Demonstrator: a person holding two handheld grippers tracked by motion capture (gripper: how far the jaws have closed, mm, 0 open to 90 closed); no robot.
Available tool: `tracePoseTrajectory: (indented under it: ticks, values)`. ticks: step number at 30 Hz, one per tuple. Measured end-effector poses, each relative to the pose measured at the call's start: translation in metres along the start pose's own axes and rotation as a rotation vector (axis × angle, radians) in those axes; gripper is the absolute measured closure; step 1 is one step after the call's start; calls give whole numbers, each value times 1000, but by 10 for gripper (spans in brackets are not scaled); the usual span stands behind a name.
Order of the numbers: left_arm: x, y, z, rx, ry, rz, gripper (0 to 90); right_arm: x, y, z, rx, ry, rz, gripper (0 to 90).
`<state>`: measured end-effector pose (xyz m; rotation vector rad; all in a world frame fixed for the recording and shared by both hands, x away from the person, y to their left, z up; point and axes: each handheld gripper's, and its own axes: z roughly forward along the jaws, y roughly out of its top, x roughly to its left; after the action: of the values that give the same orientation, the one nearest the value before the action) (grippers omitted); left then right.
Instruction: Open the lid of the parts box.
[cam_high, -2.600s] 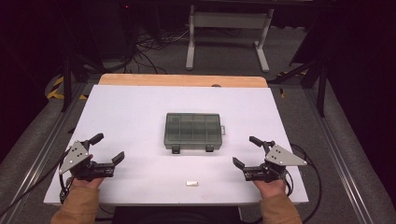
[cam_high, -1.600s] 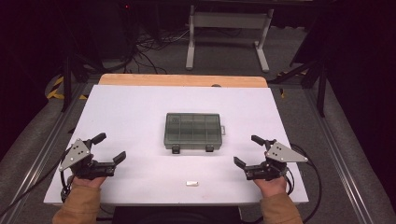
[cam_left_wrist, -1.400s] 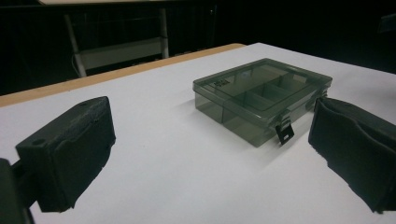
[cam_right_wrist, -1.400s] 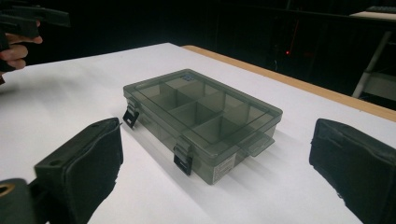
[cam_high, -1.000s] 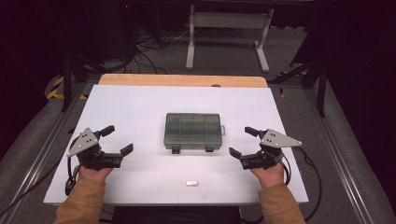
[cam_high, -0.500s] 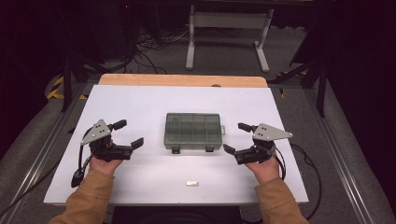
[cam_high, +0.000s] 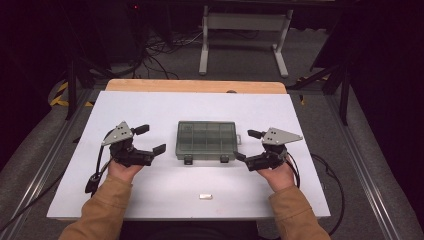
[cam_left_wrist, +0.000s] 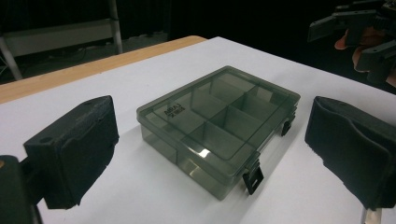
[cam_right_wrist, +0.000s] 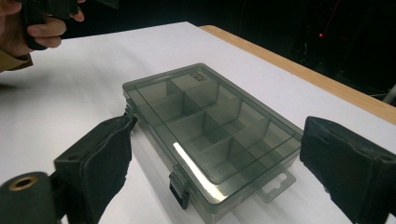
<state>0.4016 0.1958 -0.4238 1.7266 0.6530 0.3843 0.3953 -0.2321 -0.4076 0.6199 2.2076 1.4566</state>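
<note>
A clear grey-green compartment box lies shut at the middle of the white tabletop, with two black latches on its near side. My left gripper hovers just left of the box, open, its pads wide apart, and the box lies ahead of them. My right gripper sits just right of the box, open. Its jaws have just been closing a little with nothing between them. Its pads frame the box, which has a hang tab on its near end.
A small pale piece lies near the table's front edge, below the box. A wooden strip borders the far side. Cables trail from both grippers. A metal stand and dark floor lie beyond.
Both hands have moved inward and a little forward from the table's front corners toward the box's two ends. The box has not moved.
</note>
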Motion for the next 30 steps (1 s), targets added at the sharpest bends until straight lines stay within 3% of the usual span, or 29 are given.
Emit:
tracePoseTrajectory:
  ticks: [5,14,22,30]
  values:
    - [1,-3,10,21,10,14,36,-2,-2,8,14,11,25,118]
    - [1,-11,26,61,-37,11,64,-5,-10,15,40,24,43,170]
    - [6,-16,36,132,-84,-14,112,-7,-19,17,102,36,61,250]
    - [4,-21,42,213,-84,14,153,-9,-25,20,151,35,79,273]
